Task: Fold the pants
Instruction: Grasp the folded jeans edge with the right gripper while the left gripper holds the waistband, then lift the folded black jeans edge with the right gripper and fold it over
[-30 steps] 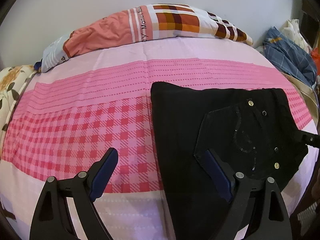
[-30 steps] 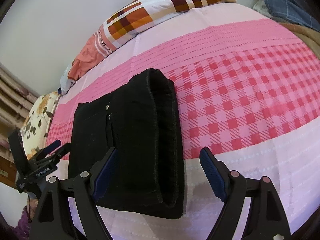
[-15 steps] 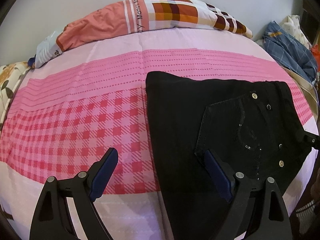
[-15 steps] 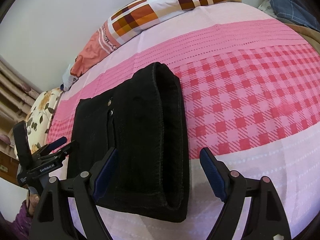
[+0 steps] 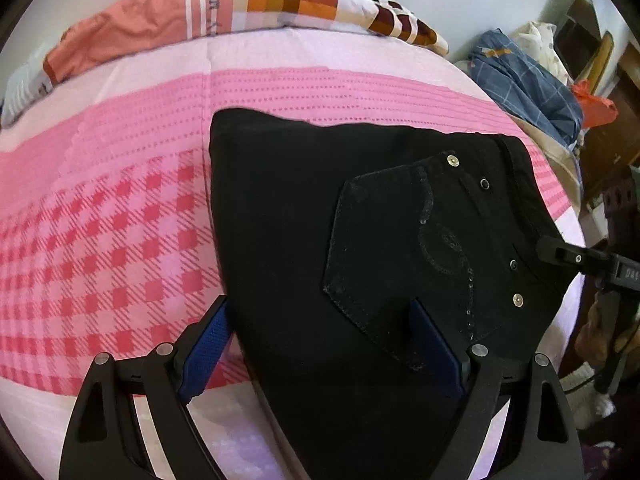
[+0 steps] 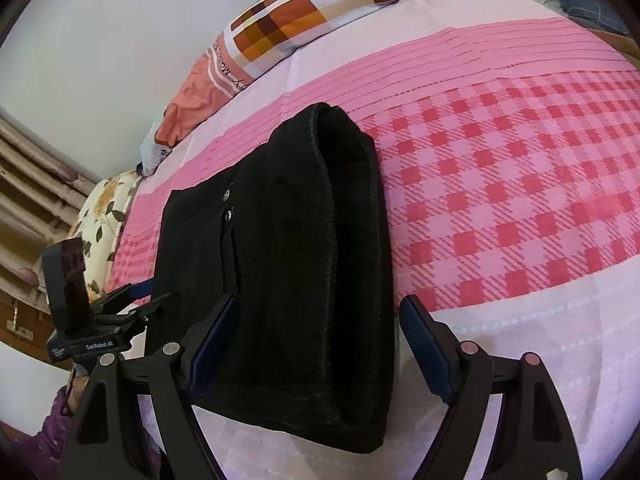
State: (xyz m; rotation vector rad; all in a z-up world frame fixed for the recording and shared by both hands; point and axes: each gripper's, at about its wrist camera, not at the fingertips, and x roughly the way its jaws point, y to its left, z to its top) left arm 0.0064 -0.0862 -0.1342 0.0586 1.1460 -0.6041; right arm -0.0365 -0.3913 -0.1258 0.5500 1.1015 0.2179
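Note:
The black pants (image 5: 360,240) lie folded into a compact rectangle on the pink checked bed sheet (image 5: 120,240), back pocket with studs facing up. My left gripper (image 5: 320,344) is open, its blue-padded fingers spread over the near edge of the pants, holding nothing. In the right wrist view the pants (image 6: 288,260) show their rounded fold at the right side. My right gripper (image 6: 316,340) is open over the pants' near end, empty. The left gripper also shows at the left of the right wrist view (image 6: 136,300), and part of the right gripper shows at the right edge of the left wrist view (image 5: 560,250).
A patchwork pillow (image 5: 240,8) lies at the head of the bed against the white wall. A pile of blue and white clothes (image 5: 528,76) sits beyond the bed's right side. A floral cushion (image 6: 104,212) and wooden furniture stand by the left side.
Both grippers have moved closer to the pants, which now fill more of each view. The pants lie as before. Both grippers stay open.

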